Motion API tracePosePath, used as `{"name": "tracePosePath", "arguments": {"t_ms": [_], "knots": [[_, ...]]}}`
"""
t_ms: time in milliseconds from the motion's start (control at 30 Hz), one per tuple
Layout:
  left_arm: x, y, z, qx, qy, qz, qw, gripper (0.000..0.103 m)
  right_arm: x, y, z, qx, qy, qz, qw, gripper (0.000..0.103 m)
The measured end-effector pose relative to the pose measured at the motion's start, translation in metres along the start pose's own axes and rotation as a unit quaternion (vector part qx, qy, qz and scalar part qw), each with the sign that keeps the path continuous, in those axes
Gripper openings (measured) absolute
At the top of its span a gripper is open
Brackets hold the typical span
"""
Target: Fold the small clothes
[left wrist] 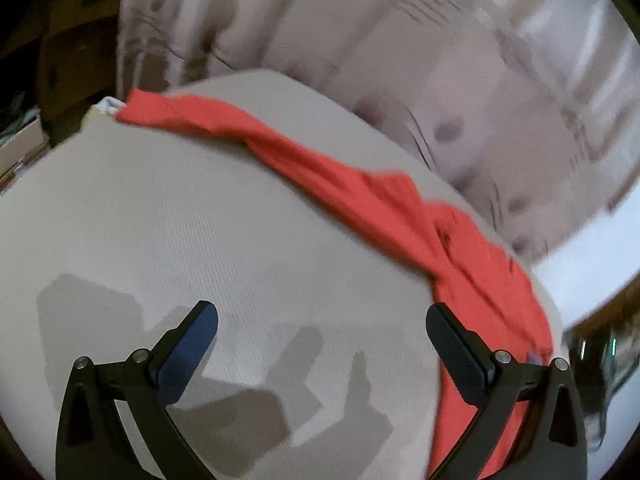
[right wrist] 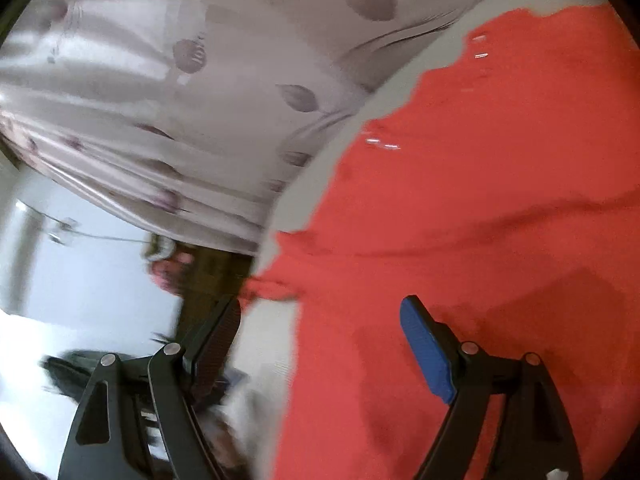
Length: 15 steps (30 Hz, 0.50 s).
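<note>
Left hand-held gripper (left wrist: 322,320) is spread wide, nothing btwn its fingers, hovering over a light grey woven-fabric bench (left wrist: 168,216); its shadow falls on the cloth just below and ahead of it. The red-orange crumpled cotton garment (left wrist: 360,188) runs as a twisted band from far ahead-left of this gripper, diagonally across, to a wider bunch at its right finger (left wrist: 452,340), w/ cloth passing behind and under that finger; contact can't be told. The left finger's blue pad (left wrist: 188,352) sits over bare bench. Beyond the bench edge hangs a pale curtain w/ grey-purple leaf print (left wrist: 440,80), blurred. Right hand-held gripper (right wrist: 320,320) is also spread wide, gripping nothing. In the right wrist view the garment (right wrist: 500,200) fills the area ahead and to the right of it, spread broadly w/ soft folds, and lies under its blue-padded right finger (right wrist: 424,348). Its dark-padded left finger (right wrist: 218,344) hangs past the garment's edge, near the bench rim (right wrist: 264,344). The same curtain (right wrist: 240,80) is ahead-left, w/ printed lettering near the top. Lower-left background is too blurred to ID.
</note>
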<state>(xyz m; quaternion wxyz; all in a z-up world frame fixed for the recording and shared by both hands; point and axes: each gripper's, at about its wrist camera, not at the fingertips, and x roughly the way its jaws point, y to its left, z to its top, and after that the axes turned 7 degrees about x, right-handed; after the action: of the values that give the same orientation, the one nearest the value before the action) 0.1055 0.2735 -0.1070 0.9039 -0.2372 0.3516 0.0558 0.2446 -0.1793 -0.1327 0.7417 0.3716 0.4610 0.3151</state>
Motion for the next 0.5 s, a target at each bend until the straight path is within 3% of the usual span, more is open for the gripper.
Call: {"name": "tracePosePath", "arguments": {"t_ms": [100, 167, 233, 367, 500], "knots": [[0.011, 0.022, 0.026, -0.010, -0.006, 0.007, 0.9999, 0.100, -0.003, -0.008, -0.011, -0.020, -0.002, -0.032, 0.999, 0.081], [0.019, 0.036, 0.038, -0.027, -0.007, -0.006, 0.9996, 0.086, -0.001, -0.004, -0.017, -0.044, -0.006, -0.044, 0.998, 0.081], [0.035, 0.052, 0.054, -0.046, 0.009, -0.010, 0.9989, 0.080, 0.005, 0.002, -0.021, -0.064, 0.001, -0.057, 0.996, 0.081], [0.067, 0.081, 0.075, -0.089, 0.031, -0.010, 0.9955, 0.073, 0.013, 0.005, -0.025, -0.085, 0.009, -0.065, 0.994, 0.081], [0.089, 0.088, 0.098, -0.098, 0.022, -0.012, 0.9949, 0.073, 0.008, -0.001, -0.023, -0.070, 0.002, -0.046, 0.996, 0.081]]}}
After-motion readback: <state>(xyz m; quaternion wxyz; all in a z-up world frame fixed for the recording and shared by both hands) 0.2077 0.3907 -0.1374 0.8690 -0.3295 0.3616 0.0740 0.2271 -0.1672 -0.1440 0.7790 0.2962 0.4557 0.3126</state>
